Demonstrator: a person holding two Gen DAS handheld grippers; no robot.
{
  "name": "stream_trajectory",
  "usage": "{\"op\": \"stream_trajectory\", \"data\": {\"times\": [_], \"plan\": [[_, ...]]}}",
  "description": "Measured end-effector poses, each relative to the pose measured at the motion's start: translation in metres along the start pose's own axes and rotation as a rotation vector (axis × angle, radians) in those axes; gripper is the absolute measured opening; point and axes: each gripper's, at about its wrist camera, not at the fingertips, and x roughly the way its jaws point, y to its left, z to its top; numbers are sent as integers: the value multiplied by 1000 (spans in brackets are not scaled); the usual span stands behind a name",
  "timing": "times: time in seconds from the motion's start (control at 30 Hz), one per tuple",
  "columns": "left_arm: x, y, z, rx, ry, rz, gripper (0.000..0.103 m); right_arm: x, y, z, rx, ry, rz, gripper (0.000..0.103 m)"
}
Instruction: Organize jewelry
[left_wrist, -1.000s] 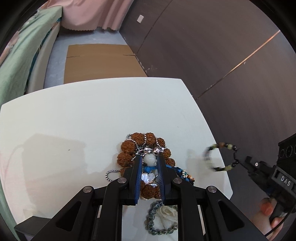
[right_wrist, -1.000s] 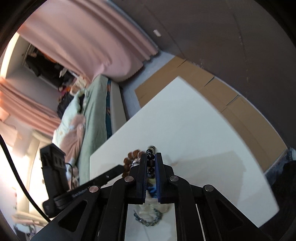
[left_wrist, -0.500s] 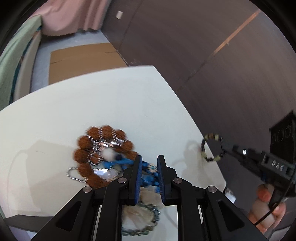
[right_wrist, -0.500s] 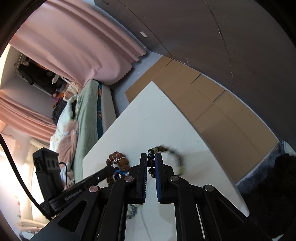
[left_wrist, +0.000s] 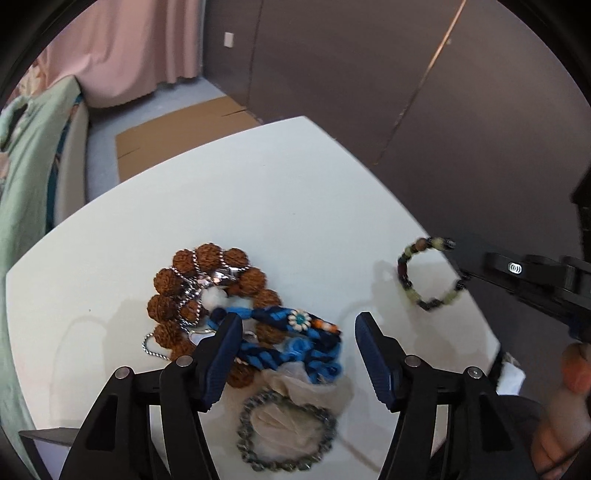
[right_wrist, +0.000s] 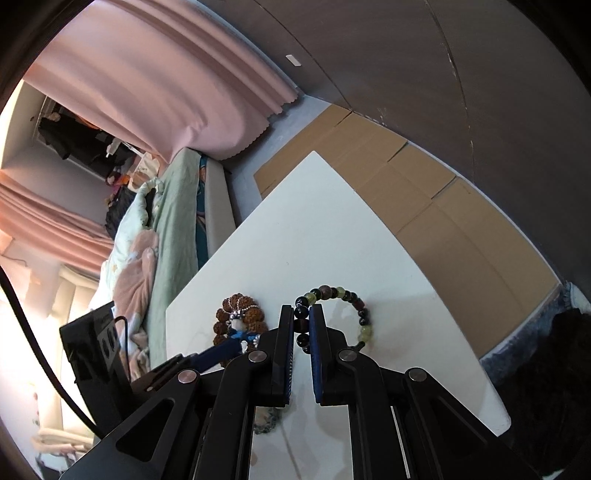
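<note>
A jewelry pile lies on the white table (left_wrist: 258, 192): a brown seed-bead bracelet (left_wrist: 173, 284) with a silver chain (left_wrist: 199, 273) across it, a blue braided bracelet (left_wrist: 295, 343) with a white flower charm, and a grey bead bracelet (left_wrist: 286, 430) on a sheer pouch. My left gripper (left_wrist: 299, 325) is open above the blue bracelet. My right gripper (right_wrist: 303, 314) is shut on a green and dark bead bracelet (right_wrist: 347, 299), held above the table's right part; it also shows in the left wrist view (left_wrist: 424, 275).
The table's right edge (left_wrist: 461, 280) is close to the held bracelet. Flattened cardboard (left_wrist: 177, 129) lies on the floor beyond the table. A bed with green bedding (left_wrist: 26, 177) stands at the left, a dark wall (left_wrist: 443, 92) at the right.
My left gripper has opened and pulled back over the blue bracelet. My right gripper has carried the green and dark bead bracelet away from the pile toward the table's right side.
</note>
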Motion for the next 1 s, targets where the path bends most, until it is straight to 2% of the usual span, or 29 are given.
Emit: {"op": "stream_trajectory", "data": {"times": [0.07, 0.17, 0.27, 0.47, 0.57, 0.6, 0.63, 0.73, 0.83, 0.9, 1.0], "plan": [[7, -5, 0, 22, 4, 30, 65, 1, 2, -2, -1, 5, -2, 10], [15, -22, -3, 110, -14, 124, 65, 3, 3, -2, -3, 10, -8, 10], [17, -31, -10, 171, -27, 177, 64, 3, 2, -2, 6, 9, -13, 10], [13, -35, -19, 227, -43, 216, 50, 3, -3, 0, 21, 11, -25, 10], [7, -30, -16, 205, -55, 182, 37, 5, -5, 0, 23, 17, -30, 10], [3, -27, -15, 190, -62, 163, 27, 5, -5, 1, 23, 18, -32, 10], [-1, -23, -12, 172, -70, 149, 8, 5, -6, 1, 23, 19, -32, 10], [-12, -3, -1, 74, -79, 45, 4, 4, -6, 0, 24, 20, -35, 10], [-25, 14, 4, 5, -109, -1, 4, 6, -6, -2, 26, 23, -39, 10], [-35, 28, 7, -57, -120, -83, 4, 7, -5, -2, 24, 28, -38, 10], [-53, 41, 8, -110, -152, -124, 3, 10, -1, -2, 15, 34, -34, 10]]}}
